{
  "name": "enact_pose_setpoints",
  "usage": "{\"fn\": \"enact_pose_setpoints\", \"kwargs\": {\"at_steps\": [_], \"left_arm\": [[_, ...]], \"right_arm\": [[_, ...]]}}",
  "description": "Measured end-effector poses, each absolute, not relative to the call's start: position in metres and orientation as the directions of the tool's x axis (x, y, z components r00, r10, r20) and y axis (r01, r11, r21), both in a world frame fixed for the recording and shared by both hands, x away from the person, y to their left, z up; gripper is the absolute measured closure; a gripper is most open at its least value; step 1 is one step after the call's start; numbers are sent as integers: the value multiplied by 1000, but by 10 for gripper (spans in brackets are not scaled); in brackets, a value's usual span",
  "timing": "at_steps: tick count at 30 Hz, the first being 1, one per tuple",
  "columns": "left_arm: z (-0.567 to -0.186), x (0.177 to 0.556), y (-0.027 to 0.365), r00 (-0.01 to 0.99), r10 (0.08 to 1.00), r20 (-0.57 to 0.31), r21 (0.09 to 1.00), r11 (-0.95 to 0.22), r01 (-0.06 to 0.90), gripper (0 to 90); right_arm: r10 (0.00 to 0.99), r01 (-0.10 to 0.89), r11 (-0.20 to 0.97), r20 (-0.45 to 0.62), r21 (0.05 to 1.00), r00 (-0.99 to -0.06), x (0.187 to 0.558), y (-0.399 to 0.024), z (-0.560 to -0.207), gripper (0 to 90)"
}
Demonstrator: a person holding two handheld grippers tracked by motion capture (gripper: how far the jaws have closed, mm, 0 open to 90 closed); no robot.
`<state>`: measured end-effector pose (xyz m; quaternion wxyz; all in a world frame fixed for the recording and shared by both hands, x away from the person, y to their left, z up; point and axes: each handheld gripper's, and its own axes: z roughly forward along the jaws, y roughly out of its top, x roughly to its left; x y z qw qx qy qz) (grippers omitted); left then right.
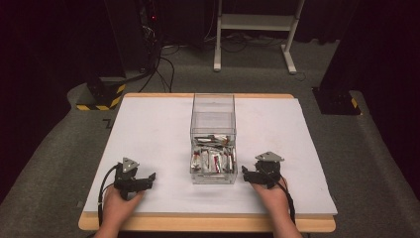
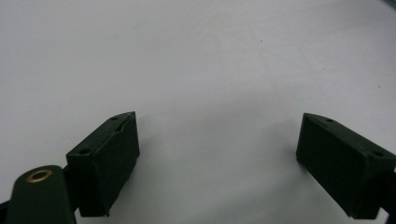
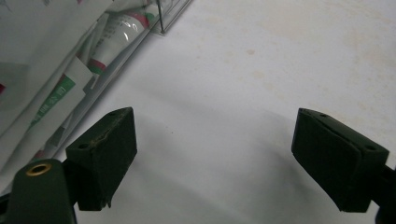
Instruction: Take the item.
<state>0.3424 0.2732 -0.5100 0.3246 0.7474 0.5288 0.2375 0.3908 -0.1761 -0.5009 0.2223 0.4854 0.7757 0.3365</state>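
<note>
I see the long clear plastic box (image 1: pixel 213 144) of white tubes (image 1: pixel 212 159) lying between my grippers, its long axis running away from me; the right gripper (image 1: pixel 246 174) is nearer, left gripper (image 1: pixel 151 177) farther, both wide open, empty

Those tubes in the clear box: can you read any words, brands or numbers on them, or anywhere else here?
Tubes in the clear box: small print and red and green bands, too blurred to read.
White packets beside them: green markings, unreadable.
Floor mark left of the table: cut off, unreadable.
Nothing else bears text.
</note>
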Motion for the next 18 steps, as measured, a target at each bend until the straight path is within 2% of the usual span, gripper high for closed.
{"fn": "enact_pose_setpoints", "kwargs": {"at_steps": [10,18], "left_arm": [[-510,342,273,328,945,12,736,-231,637,133],[-510,342,273,328,945,11,736,-230,637,133]], "right_arm": [[897,556,272,4,785,-443,385,-180,-491,144],[888,537,304,-30,786,-459,380,-176,-483,161]]}}
